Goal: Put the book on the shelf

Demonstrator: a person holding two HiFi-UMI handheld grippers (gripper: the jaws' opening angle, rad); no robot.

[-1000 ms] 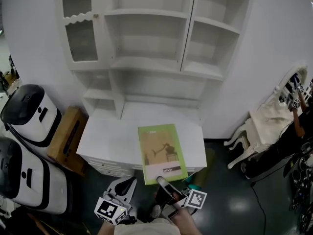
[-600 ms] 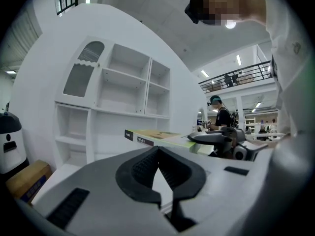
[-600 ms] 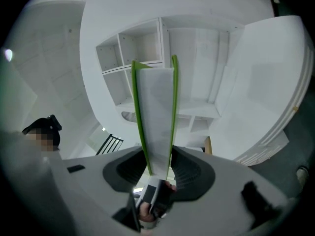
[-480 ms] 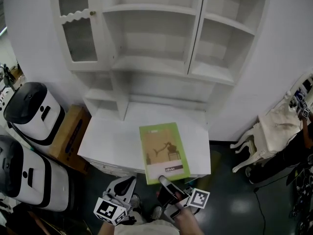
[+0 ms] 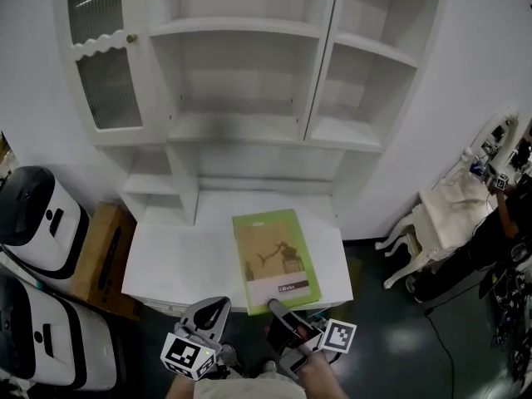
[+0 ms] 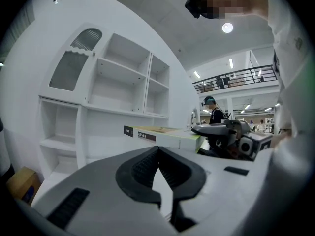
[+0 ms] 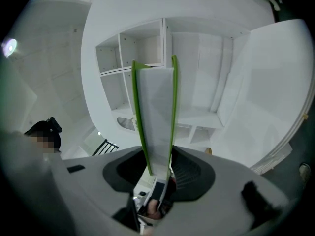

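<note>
A green-edged book (image 5: 274, 260) with a tan cover is held flat, cover up, over the front of the white desk top (image 5: 179, 256). My right gripper (image 5: 275, 307) is shut on its near edge. In the right gripper view the book (image 7: 155, 112) runs edge-on up from between the jaws of the right gripper (image 7: 158, 167). My left gripper (image 5: 216, 306) hangs below the desk's front edge, left of the book, shut and holding nothing; its pads meet in the left gripper (image 6: 158, 150) view. The white shelf unit (image 5: 241, 127) rises behind the desk with bare shelves.
White rounded machines (image 5: 33, 219) and a cardboard box (image 5: 104, 252) stand left of the desk. At the right is a white chair (image 5: 432, 214) draped with cloth. The cabinet's glazed door (image 5: 100, 73) is at upper left. A person (image 6: 215, 114) stands far off.
The shelf unit and desk have shifted and loom closer in the head view, and the machines have slid left. The book and both grippers keep their places at the bottom of the picture.
</note>
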